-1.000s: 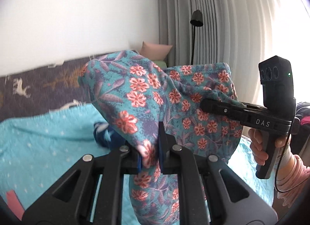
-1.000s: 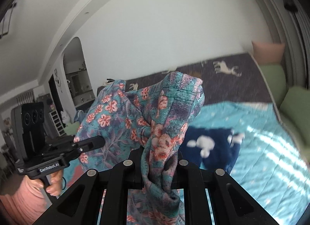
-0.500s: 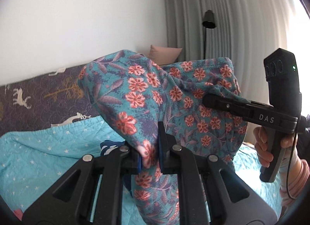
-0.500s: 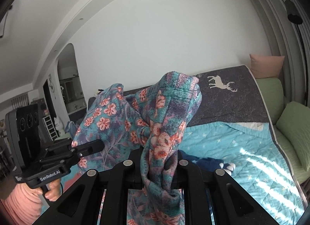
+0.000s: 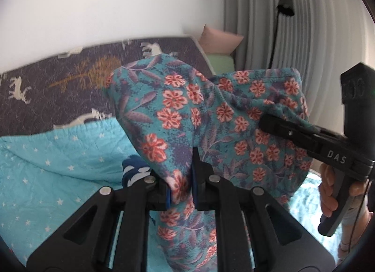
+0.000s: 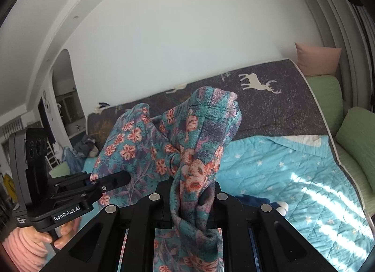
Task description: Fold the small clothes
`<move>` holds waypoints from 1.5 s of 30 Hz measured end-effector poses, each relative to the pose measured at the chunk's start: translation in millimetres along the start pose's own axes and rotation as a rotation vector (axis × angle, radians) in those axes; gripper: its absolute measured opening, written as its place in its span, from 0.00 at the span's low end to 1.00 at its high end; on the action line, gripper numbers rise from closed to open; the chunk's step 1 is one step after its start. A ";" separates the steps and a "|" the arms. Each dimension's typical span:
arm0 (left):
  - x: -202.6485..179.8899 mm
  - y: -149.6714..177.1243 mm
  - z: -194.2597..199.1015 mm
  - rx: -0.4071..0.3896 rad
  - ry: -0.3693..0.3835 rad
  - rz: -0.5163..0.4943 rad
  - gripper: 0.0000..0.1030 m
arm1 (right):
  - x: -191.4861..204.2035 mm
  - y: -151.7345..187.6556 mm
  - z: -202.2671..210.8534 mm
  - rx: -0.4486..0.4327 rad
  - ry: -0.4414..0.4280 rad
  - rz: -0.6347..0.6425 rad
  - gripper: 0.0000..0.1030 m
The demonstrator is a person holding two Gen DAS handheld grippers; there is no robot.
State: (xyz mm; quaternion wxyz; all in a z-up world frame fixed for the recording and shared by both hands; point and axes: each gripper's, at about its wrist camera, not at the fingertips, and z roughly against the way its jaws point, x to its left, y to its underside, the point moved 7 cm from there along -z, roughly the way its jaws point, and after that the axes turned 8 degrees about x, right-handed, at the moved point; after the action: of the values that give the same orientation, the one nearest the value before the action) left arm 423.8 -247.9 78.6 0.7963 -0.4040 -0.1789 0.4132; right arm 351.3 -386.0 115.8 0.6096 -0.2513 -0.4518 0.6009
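Note:
A small teal garment with red flowers hangs in the air between my two grippers, above the bed. My left gripper is shut on one bunched edge of it. My right gripper is shut on another bunched edge. In the left wrist view the right gripper comes in from the right, clamped on the cloth. In the right wrist view the left gripper comes in from the left, clamped on it. The cloth sags between them and hangs below the jaws.
Below lies a turquoise star quilt over a dark deer-print bedspread. A navy and white garment lies on the quilt, also in the right wrist view. A pink pillow, green cushions, grey curtains.
Both grippers keep their hold on the garment. Both views have tilted down a little toward the bed, and the cloth hangs lower in the frame.

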 end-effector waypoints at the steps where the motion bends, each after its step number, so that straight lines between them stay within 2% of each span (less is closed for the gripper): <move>1: 3.5 3.3 -17.8 0.020 -0.011 0.006 0.16 | -8.9 3.0 -14.9 0.021 0.020 -0.009 0.13; 6: 16.6 32.4 -105.0 0.167 -0.116 0.011 0.20 | -58.9 27.7 -95.2 0.157 0.082 -0.096 0.15; 9: 20.3 54.5 -131.0 0.208 -0.189 -0.038 0.30 | -88.1 54.5 -139.3 0.261 0.150 -0.142 0.18; 11: 25.2 59.1 -133.0 0.201 -0.180 -0.010 0.37 | -99.1 65.6 -150.5 0.292 0.155 -0.174 0.21; 13: 33.9 59.4 -133.1 0.207 -0.155 0.065 0.45 | -108.2 74.3 -158.1 0.318 0.180 -0.198 0.28; 15: 39.6 59.2 -130.8 0.209 -0.147 0.101 0.49 | -111.5 75.1 -153.7 0.319 0.199 -0.207 0.37; 16: 40.0 58.5 -126.5 0.210 -0.144 0.108 0.49 | -112.6 72.1 -148.3 0.310 0.218 -0.209 0.40; 17: 39.5 57.9 -121.1 0.208 -0.145 0.106 0.49 | -113.8 68.1 -143.0 0.302 0.235 -0.210 0.48; 18: 39.6 57.3 -114.7 0.204 -0.150 0.104 0.49 | -113.6 64.4 -134.5 0.284 0.255 -0.210 0.49; 22: 39.3 56.8 -73.5 0.169 -0.130 0.105 0.50 | -110.6 51.7 -84.6 0.215 0.257 -0.227 0.50; 24: 30.3 59.7 -46.6 0.145 -0.111 0.094 0.55 | -92.1 51.8 -52.7 0.196 0.237 -0.187 0.50; 26: 14.3 66.6 -16.0 0.125 -0.116 0.074 0.65 | -68.1 56.7 -26.6 0.190 0.228 -0.139 0.50; 31: -34.4 96.7 57.6 0.099 -0.148 0.029 0.74 | 7.4 93.3 45.1 0.184 0.246 -0.030 0.51; 33: -51.8 112.7 91.7 0.067 -0.159 0.034 0.80 | 27.5 114.3 71.0 0.180 0.232 -0.041 0.57; 36: -71.4 134.0 132.5 0.030 -0.188 0.023 0.85 | 53.4 151.4 112.8 0.174 0.194 -0.086 0.58; 39: -88.6 152.3 164.4 0.002 -0.235 -0.011 0.88 | 68.6 176.1 142.8 0.152 0.273 -0.066 0.59; 41: -101.5 165.2 185.0 -0.016 -0.237 -0.021 0.91 | 83.5 192.2 165.4 0.138 0.342 -0.028 0.60; 43: -111.4 176.3 198.6 -0.012 -0.232 -0.020 0.98 | 92.5 200.6 181.6 0.124 0.375 -0.007 0.63; 45: -117.6 186.9 211.2 -0.018 -0.234 -0.005 0.99 | 101.6 208.2 197.4 0.110 0.389 -0.015 0.67</move>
State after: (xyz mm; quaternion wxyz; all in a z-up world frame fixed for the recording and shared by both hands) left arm 127.3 -175.5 65.3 0.7672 -0.3596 -0.2755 0.4541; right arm 64.5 -303.7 56.1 0.7028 -0.3258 -0.2938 0.5601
